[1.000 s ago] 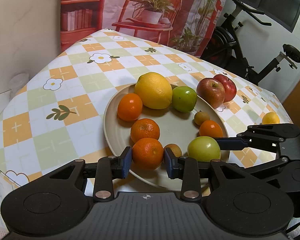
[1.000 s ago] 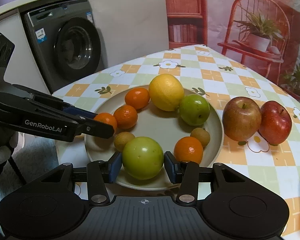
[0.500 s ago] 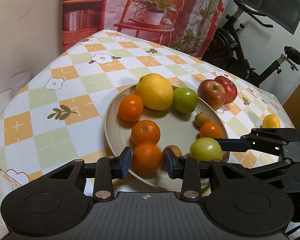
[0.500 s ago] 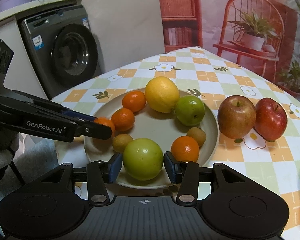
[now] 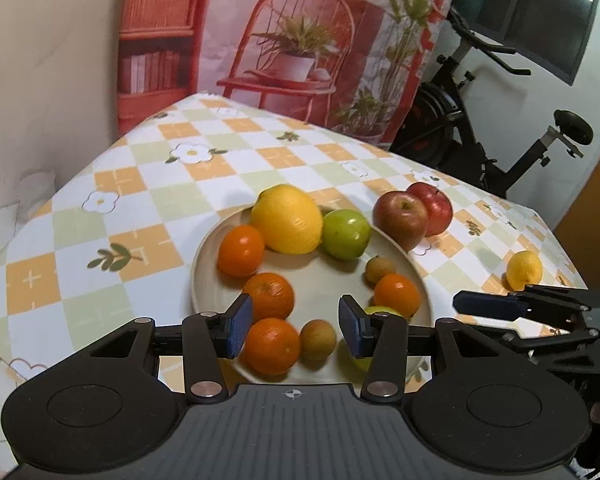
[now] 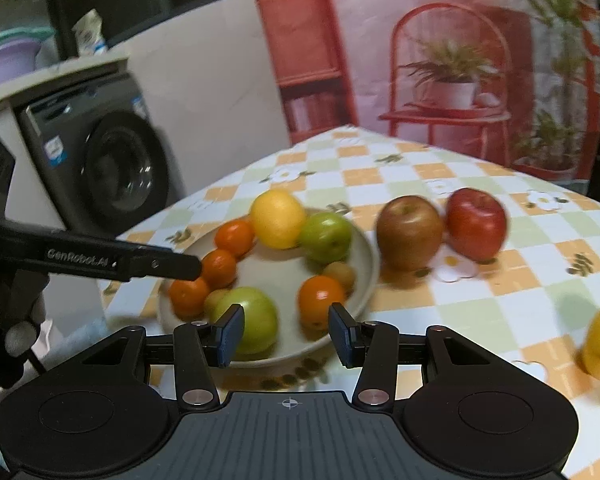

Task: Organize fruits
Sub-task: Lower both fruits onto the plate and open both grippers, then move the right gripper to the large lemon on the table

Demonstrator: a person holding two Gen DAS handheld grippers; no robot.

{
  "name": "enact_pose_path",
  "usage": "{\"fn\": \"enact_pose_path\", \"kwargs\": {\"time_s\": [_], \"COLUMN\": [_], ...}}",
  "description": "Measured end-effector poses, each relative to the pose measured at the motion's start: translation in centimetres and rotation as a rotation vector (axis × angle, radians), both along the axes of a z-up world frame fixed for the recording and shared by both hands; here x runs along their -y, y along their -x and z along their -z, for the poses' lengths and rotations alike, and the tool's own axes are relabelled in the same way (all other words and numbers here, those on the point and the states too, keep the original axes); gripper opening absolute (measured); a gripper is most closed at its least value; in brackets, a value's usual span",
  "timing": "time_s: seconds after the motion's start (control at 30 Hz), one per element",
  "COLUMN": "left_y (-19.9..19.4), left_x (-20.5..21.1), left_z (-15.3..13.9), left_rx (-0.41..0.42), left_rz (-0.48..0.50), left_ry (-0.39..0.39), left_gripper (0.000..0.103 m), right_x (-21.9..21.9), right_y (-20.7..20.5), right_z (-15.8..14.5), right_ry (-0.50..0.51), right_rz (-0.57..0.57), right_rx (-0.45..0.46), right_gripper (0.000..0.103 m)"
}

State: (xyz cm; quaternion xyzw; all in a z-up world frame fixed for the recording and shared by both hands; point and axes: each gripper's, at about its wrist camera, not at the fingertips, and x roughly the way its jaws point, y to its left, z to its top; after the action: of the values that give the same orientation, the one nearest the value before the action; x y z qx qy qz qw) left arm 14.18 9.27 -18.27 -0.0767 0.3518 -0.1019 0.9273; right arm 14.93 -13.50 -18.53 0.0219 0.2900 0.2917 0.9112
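A beige plate [image 5: 204, 264] holds a big yellow citrus [image 5: 288, 220], two green apples, several oranges and two small brown fruits. My left gripper [image 5: 296, 330] hangs over the plate's near rim with its jaws opening. An orange [image 5: 272, 346] and a brown fruit [image 5: 318, 340] lie on the plate between its pads, not pressed. My right gripper [image 6: 286, 336] is open over the plate's near rim with nothing between its pads. The near green apple [image 6: 248, 320] lies just behind its left finger. Two red apples [image 6: 410, 232] [image 6: 476, 222] stand on the cloth right of the plate.
A small lemon [image 5: 524, 268] lies on the checked tablecloth [image 5: 112, 220] near the right edge. A washing machine [image 6: 100, 160] stands left of the table, an exercise bike [image 5: 500, 148] behind it on the right, and a printed backdrop behind that. A gloved hand [image 6: 4, 320] holds the left gripper.
My left jaws have spread and no longer press the orange, which stays on the plate. The right gripper has shifted right, off the green apple, which also stays on the plate.
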Motion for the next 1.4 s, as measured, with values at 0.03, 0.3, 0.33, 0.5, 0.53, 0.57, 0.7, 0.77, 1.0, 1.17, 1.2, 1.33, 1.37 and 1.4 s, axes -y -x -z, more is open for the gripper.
{"fn": "enact_pose_path", "kwargs": {"time_s": [0.03, 0.3, 0.33, 0.5, 0.53, 0.57, 0.7, 0.77, 1.0, 1.17, 1.2, 1.33, 1.37, 1.4], "left_y": [0.0, -1.2, -1.4, -2.6, -2.8, -3.0, -3.8, -4.2, -5.2, -6.2, -6.3, -7.0, -7.1, -7.2], "left_x": [0.2, 2.5, 3.0, 6.0, 6.6, 7.2, 10.1, 11.8, 16.7, 18.5, 18.6, 19.1, 19.2, 19.2], "left_z": [-0.1, -2.1, -2.4, -3.7, -3.9, -4.1, -4.3, -4.1, -2.7, -2.4, -2.4, -2.1, -2.0, -2.0], "left_rx": [0.006, 0.068, 0.077, 0.124, 0.135, 0.147, 0.170, 0.170, 0.143, 0.123, 0.122, 0.110, 0.104, 0.100], "left_rz": [0.001, 0.017, 0.023, 0.062, 0.068, 0.076, 0.120, 0.146, 0.262, 0.299, 0.302, 0.305, 0.304, 0.303], "left_ry": [-0.003, -0.001, -0.003, -0.017, -0.016, -0.015, -0.015, -0.005, -0.015, -0.009, -0.010, -0.014, -0.014, -0.013], "left_gripper": [0.050, 0.050, 0.050, 0.050, 0.050, 0.050, 0.050, 0.050, 0.049, 0.049, 0.049, 0.049, 0.049, 0.049], "right_x": [0.5, 5.5, 6.0, 9.9, 10.8, 11.7, 14.8, 16.0, 17.8, 18.3, 18.5, 19.6, 19.9, 20.1], "right_y": [0.0, 0.0, -0.1, -0.1, -0.1, 0.0, 0.3, 0.4, 0.0, -0.8, -0.9, -1.5, -1.8, -2.2], "right_z": [-0.2, -1.2, -1.3, -1.5, -1.4, -1.3, -0.3, 0.4, 3.2, 3.9, 3.8, 3.6, 3.7, 3.8], "right_ry": [-0.002, -0.021, -0.014, 0.019, 0.025, 0.034, 0.059, 0.076, 0.107, 0.108, 0.094, 0.037, 0.023, 0.005], "right_rz": [0.011, 0.170, 0.188, 0.293, 0.314, 0.336, 0.404, 0.420, 0.411, 0.397, 0.400, 0.421, 0.430, 0.435], "right_rx": [0.008, 0.087, 0.099, 0.161, 0.170, 0.177, 0.175, 0.165, 0.123, 0.107, 0.108, 0.101, 0.093, 0.082], "right_gripper": [0.043, 0.045, 0.047, 0.053, 0.057, 0.061, 0.062, 0.062, 0.062, 0.062, 0.062, 0.062, 0.064, 0.064]}}
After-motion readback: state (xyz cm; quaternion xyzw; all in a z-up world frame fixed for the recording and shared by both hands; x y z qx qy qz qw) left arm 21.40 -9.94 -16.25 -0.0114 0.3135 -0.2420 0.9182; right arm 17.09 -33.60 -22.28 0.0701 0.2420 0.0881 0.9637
